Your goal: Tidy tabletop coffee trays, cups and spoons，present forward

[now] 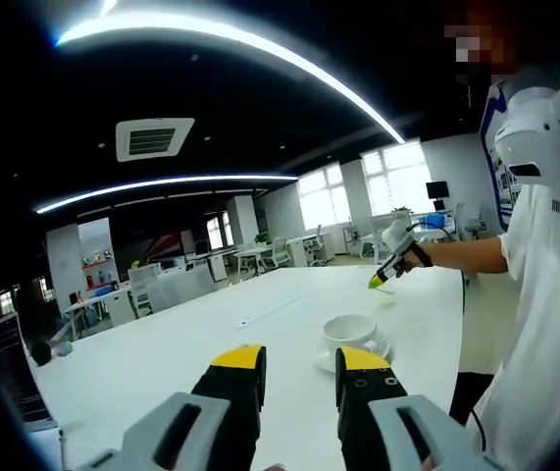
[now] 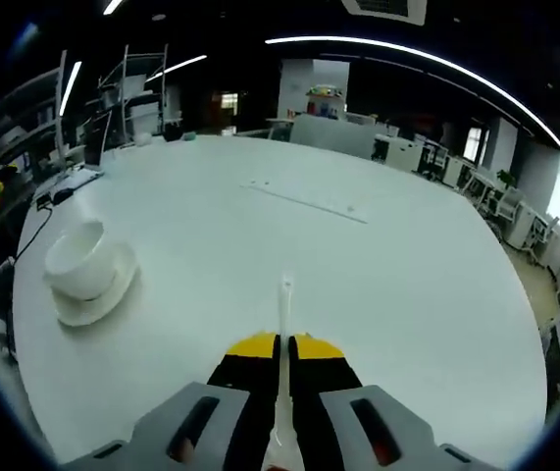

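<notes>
A white cup (image 1: 350,331) stands on its white saucer (image 1: 321,359) on the white table (image 1: 162,363), just beyond my left gripper (image 1: 299,361), which is open and holds nothing. In the right gripper view the same cup (image 2: 80,257) and saucer (image 2: 103,294) sit at the left, well apart from my right gripper (image 2: 280,345). That gripper is shut on a white spoon (image 2: 285,294), whose thin end juts forward over the table. In the left gripper view, the right gripper (image 1: 389,270) hangs above the table beyond the cup, in a person's hand.
A person in a white shirt (image 1: 544,324) stands at the table's right edge. Across the middle of the big white table (image 2: 387,285) runs a thin seam (image 2: 309,201). Desks and chairs (image 1: 260,257) fill the office behind.
</notes>
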The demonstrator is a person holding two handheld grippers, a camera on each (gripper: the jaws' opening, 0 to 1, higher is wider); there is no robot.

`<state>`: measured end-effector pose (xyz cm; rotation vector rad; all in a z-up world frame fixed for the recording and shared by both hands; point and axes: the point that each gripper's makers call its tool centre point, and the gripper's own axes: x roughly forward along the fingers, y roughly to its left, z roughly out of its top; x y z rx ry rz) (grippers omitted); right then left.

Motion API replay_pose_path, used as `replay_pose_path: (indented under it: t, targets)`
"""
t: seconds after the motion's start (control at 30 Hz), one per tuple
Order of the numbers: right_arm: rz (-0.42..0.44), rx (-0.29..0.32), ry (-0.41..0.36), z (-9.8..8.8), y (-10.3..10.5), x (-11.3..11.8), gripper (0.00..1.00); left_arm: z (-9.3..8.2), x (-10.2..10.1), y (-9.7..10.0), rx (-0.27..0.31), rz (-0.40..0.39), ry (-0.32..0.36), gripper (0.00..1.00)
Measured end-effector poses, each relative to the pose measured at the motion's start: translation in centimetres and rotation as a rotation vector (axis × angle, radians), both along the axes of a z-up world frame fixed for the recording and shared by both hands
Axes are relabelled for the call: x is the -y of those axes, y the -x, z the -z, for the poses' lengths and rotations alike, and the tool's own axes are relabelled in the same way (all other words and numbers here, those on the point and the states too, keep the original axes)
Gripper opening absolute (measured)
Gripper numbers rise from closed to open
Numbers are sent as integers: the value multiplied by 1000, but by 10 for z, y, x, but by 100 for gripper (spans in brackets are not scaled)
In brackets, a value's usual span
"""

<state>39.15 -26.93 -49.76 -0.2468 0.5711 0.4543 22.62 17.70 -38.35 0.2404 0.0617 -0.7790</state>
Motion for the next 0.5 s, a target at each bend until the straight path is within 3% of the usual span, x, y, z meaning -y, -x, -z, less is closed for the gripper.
replay_pose_path:
  t: [0.23, 0.5]
  targets:
    - [1, 52, -21, -22, 4, -5, 5, 0, -2, 2, -2, -2, -4, 30]
    - [-42, 155, -73, -67, 8, -29, 5, 0, 0, 5, -15, 7, -25, 30]
